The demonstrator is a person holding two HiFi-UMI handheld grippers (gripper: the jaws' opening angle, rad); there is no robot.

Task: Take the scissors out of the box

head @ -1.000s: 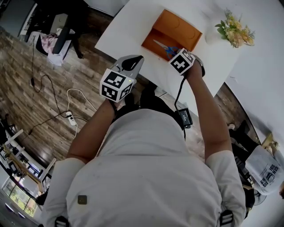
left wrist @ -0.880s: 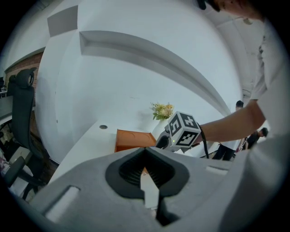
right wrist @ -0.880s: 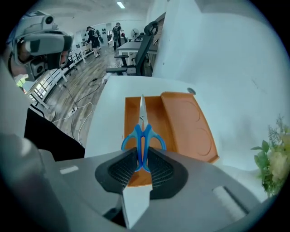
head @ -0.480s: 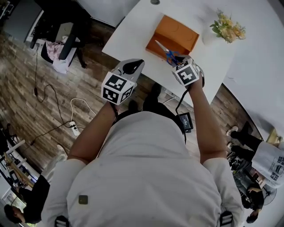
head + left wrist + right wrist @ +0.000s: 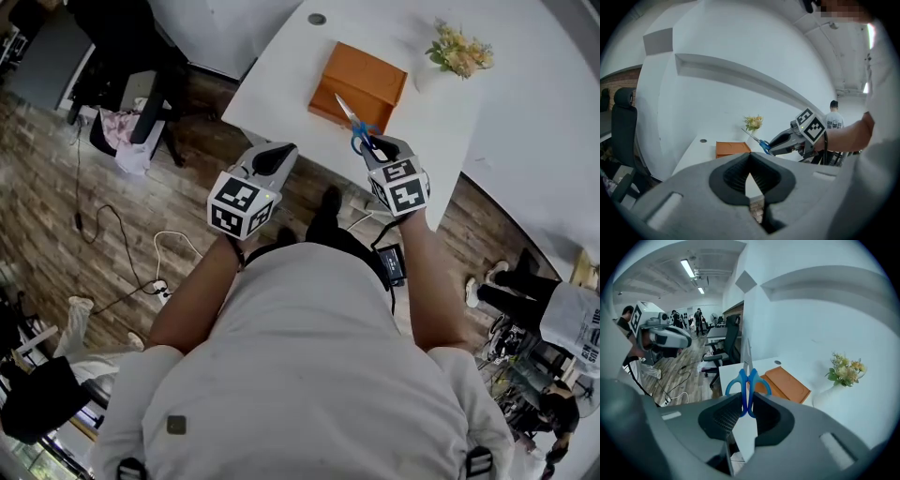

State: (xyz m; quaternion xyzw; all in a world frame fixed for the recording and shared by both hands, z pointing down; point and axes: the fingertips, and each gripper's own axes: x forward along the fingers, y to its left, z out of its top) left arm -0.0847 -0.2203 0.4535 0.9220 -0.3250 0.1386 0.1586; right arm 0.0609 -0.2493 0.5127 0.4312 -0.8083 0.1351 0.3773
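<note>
**Head view.** Person stands at the corner of a white desk [image 5: 281, 70], tongs in each hand. R tongs [image 5: 370, 142] are clamped on the blue handles of the scissors [image 5: 349, 117]. Blades are together and point away from the person, toward the orange box [image 5: 364, 77]. Scissors hang in the air, out of the box, touching neither box nor desk. The box lies flat on the desk near its front edge. A bunch of flowers [image 5: 457, 52] stands further back, to the right, well apart from the box.

**R gripper view.** Pads press on both handle loops of the scissors [image 5: 749, 385], which sit side by side betw. the jaw tips; jaws partly apart, as wide as the handles. Box [image 5: 787, 384] and flowers [image 5: 846, 369] lie beyond on the desk.

**L gripper view.** L tongs [image 5: 750, 180]: jaw tips together, nothing betw. them. Box [image 5: 732, 149], scissors [image 5: 757, 140] and R tongs [image 5: 771, 146] show ahead.

**Position.** In the head view L tongs [image 5: 272, 157] hang off the desk, over the wood floor [image 5: 122, 244], left of R tongs.
</note>
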